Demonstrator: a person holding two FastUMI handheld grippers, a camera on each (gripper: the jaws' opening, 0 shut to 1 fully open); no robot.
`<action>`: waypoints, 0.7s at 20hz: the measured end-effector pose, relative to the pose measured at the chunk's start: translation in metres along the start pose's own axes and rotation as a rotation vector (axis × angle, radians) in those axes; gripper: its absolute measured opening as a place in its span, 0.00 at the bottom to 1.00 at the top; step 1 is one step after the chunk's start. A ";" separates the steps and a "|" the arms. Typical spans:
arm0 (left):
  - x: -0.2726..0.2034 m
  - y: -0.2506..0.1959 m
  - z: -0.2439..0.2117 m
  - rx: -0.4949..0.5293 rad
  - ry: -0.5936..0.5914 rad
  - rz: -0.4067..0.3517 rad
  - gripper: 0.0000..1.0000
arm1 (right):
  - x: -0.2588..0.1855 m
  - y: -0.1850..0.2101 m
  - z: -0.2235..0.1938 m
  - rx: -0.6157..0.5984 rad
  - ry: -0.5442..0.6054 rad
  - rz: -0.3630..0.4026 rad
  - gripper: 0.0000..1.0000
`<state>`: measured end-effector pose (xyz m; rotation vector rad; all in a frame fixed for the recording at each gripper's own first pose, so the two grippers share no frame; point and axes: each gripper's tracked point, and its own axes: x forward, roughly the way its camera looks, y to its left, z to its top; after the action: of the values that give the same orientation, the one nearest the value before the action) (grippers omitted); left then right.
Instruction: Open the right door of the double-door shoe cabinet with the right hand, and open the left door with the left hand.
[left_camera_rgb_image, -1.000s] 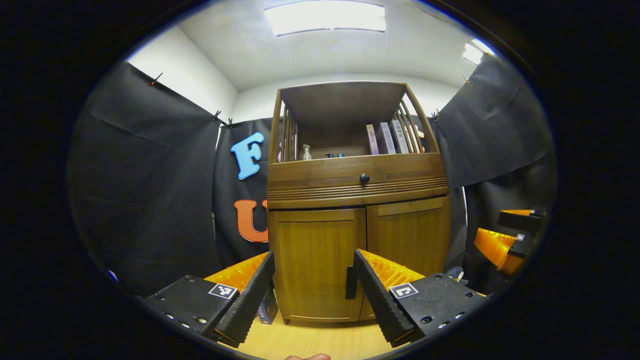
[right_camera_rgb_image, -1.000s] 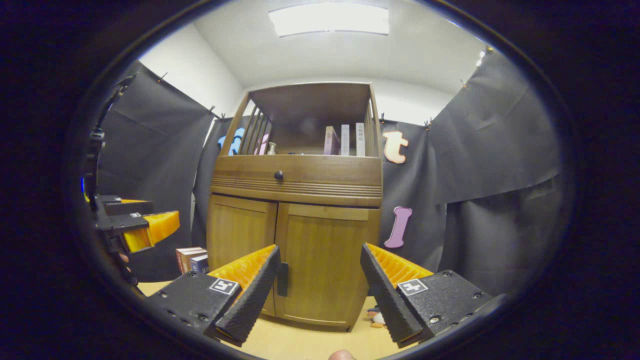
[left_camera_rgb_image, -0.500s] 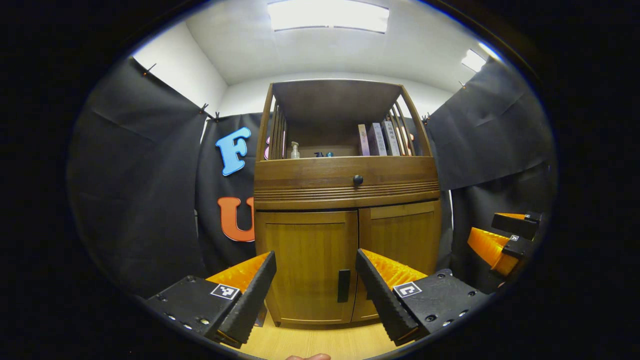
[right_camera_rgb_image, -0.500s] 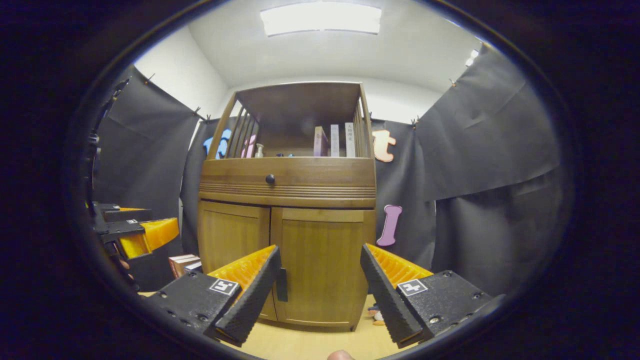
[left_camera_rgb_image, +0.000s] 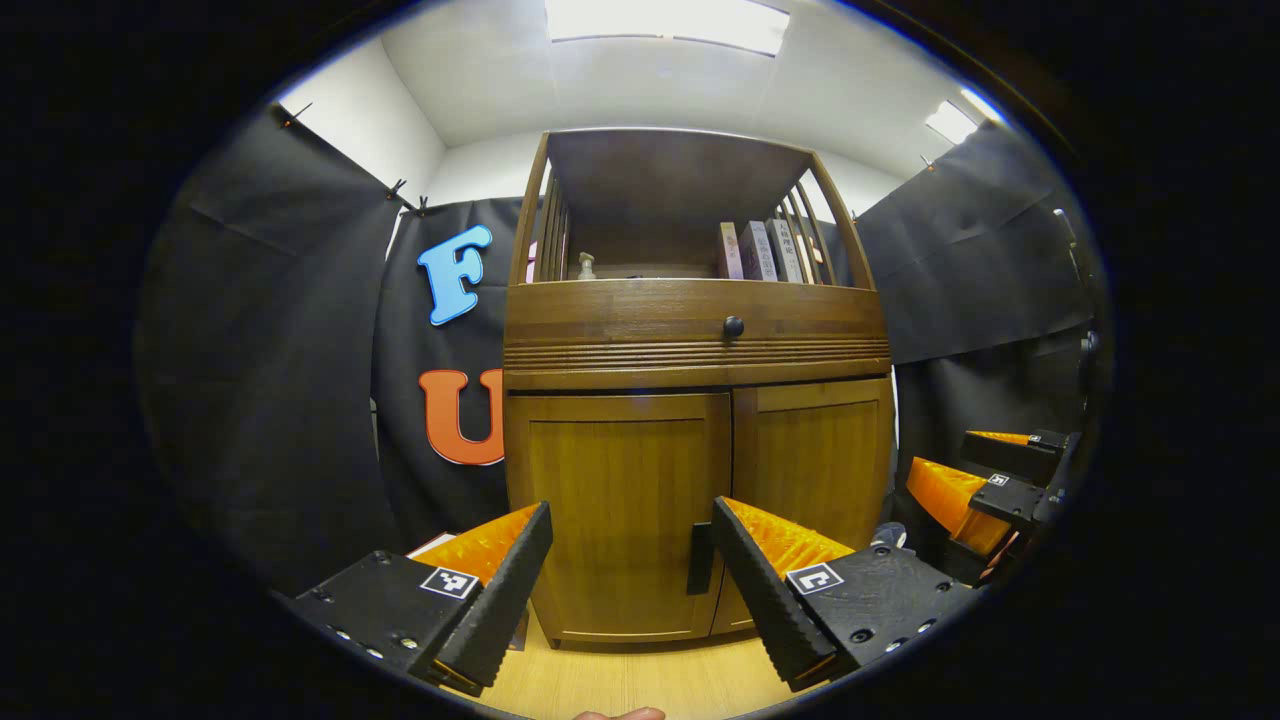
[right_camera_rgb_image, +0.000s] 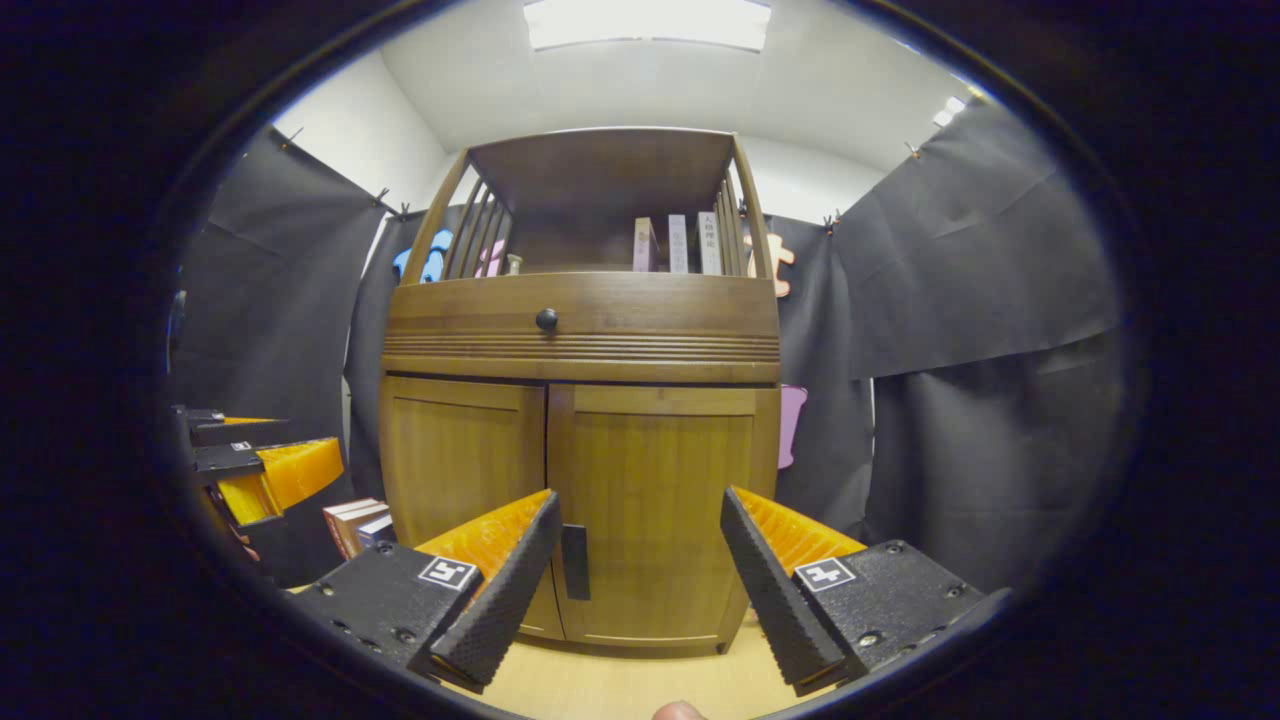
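Both grippers, left gripper (left_camera_rgb_image: 630, 570) and right gripper (right_camera_rgb_image: 640, 570), moved nearer shut cabinet (right_camera_rgb_image: 580, 400), wide open, empty

Open floor in front of the shut cabinet doors

Bare wooden floor (right_camera_rgb_image: 600, 685) is seen between both grippers and the shoe cabinet (right_camera_rgb_image: 580, 330), and no object is found in that gap. The left door (left_camera_rgb_image: 625, 510) and right door (right_camera_rgb_image: 655, 520) are both shut, each with a dark handle (right_camera_rgb_image: 575, 562) beside the centre seam; the left gripper (left_camera_rgb_image: 630, 570) and right gripper (right_camera_rgb_image: 640, 570) are held with fingers spread, apart from the doors. A stack of books (right_camera_rgb_image: 350, 520) is set on the floor just left of the cabinet, and black cloth (right_camera_rgb_image: 990, 400) hangs close on both sides.
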<state>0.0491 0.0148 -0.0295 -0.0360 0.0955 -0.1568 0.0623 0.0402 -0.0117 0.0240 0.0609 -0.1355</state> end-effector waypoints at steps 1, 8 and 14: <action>0.002 0.001 -0.001 -0.005 0.002 -0.003 1.00 | 0.005 0.004 -0.002 0.001 0.002 0.004 1.00; 0.011 0.020 -0.004 -0.012 0.000 0.029 0.96 | 0.040 0.029 -0.027 0.015 0.050 0.055 1.00; 0.010 0.031 -0.006 -0.018 0.005 0.065 1.00 | 0.058 0.039 -0.044 0.020 0.090 0.085 1.00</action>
<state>0.0633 0.0434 -0.0376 -0.0508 0.1031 -0.0910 0.1225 0.0720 -0.0583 0.0521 0.1485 -0.0495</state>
